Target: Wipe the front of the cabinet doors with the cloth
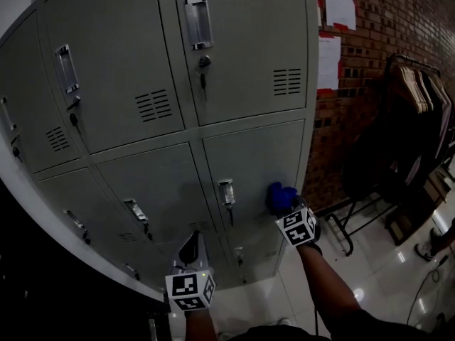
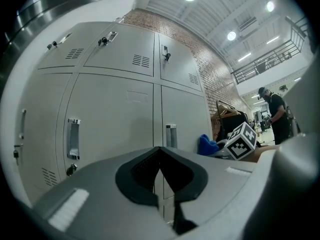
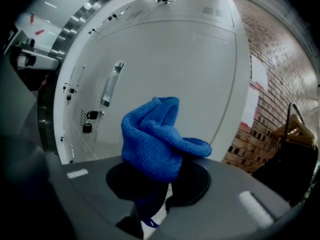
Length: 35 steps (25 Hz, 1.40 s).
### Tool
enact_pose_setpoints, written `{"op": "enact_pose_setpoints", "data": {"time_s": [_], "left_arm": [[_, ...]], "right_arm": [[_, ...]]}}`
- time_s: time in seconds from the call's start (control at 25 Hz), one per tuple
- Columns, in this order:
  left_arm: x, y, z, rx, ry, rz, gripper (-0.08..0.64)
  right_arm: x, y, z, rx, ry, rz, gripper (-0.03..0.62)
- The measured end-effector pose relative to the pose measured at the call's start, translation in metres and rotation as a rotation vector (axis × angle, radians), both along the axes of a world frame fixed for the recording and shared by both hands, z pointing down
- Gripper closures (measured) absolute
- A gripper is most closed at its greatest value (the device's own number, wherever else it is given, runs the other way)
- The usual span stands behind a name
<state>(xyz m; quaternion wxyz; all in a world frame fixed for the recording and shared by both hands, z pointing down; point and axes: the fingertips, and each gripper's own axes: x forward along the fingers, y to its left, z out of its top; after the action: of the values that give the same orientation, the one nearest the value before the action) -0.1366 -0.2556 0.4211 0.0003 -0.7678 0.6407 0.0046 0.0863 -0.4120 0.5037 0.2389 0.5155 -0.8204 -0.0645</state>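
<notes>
A grey metal locker cabinet fills the head view, and its lower right door (image 1: pixel 256 158) is nearest my right gripper. My right gripper (image 1: pixel 286 209) is shut on a bunched blue cloth (image 1: pixel 281 196), which sits up against the right part of that door, beside the handle (image 1: pixel 227 191). I cannot tell whether the cloth touches the metal. In the right gripper view the blue cloth (image 3: pixel 155 140) bulges out of the jaws in front of the pale door (image 3: pixel 170 59). My left gripper (image 1: pixel 190 249) hangs lower and further left, shut on nothing, pointing at the bottom doors (image 2: pixel 115 109).
A brick wall (image 1: pixel 398 20) with pinned papers (image 1: pixel 328 61) stands right of the cabinet. A clothes rack with hangers (image 1: pixel 419 98) and dark garments is at the far right, above a glossy floor (image 1: pixel 377 261). Keys hang in several locks (image 1: pixel 204 66). A person (image 2: pixel 275 116) stands far off.
</notes>
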Motion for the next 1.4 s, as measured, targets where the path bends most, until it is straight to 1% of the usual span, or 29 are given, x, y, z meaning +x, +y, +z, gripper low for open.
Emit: {"op": "enact_pose_setpoints", "data": {"time_s": [0.12,0.2,0.32,0.48,0.64,0.76,0.92,1.04,1.16,1.24,1.4], "left_arm": [[0.000,0.001,0.000,0.004,0.013,-0.001,0.546],[0.000,0.001,0.000,0.003,0.006,0.001,0.546],[-0.001,0.001,0.001,0.001,-0.007,0.005,0.546],[0.001,0.000,0.002,0.000,-0.002,0.007,0.546],[-0.003,-0.001,0.007,-0.010,0.000,-0.001,0.546],[-0.008,-0.001,0.010,-0.016,0.000,-0.012,0.546],[-0.010,-0.001,0.012,-0.019,0.002,-0.017,0.546],[-0.008,-0.001,0.016,-0.025,-0.001,-0.012,0.546],[-0.008,0.001,0.018,-0.029,-0.005,-0.007,0.546],[-0.010,0.004,0.018,-0.028,-0.005,-0.009,0.546],[-0.017,0.007,0.019,-0.026,-0.004,-0.017,0.546]], "right_arm": [[0.030,-0.006,0.002,-0.010,-0.015,0.064,0.505],[0.040,-0.007,0.004,-0.016,-0.032,0.084,0.505],[0.041,-0.002,0.009,-0.017,-0.060,0.097,0.505],[0.045,0.003,0.018,-0.019,-0.066,0.117,0.505],[0.057,-0.002,0.041,-0.043,-0.036,0.164,0.505],[0.062,-0.008,0.058,-0.074,-0.039,0.185,0.505],[0.052,-0.014,0.066,-0.090,-0.040,0.191,0.503],[0.034,-0.009,0.066,-0.115,-0.031,0.150,0.503],[0.007,-0.004,0.064,-0.125,-0.053,0.113,0.502],[-0.016,0.003,0.063,-0.133,-0.063,0.068,0.502],[-0.064,0.012,0.063,-0.148,-0.052,-0.038,0.502]]}}
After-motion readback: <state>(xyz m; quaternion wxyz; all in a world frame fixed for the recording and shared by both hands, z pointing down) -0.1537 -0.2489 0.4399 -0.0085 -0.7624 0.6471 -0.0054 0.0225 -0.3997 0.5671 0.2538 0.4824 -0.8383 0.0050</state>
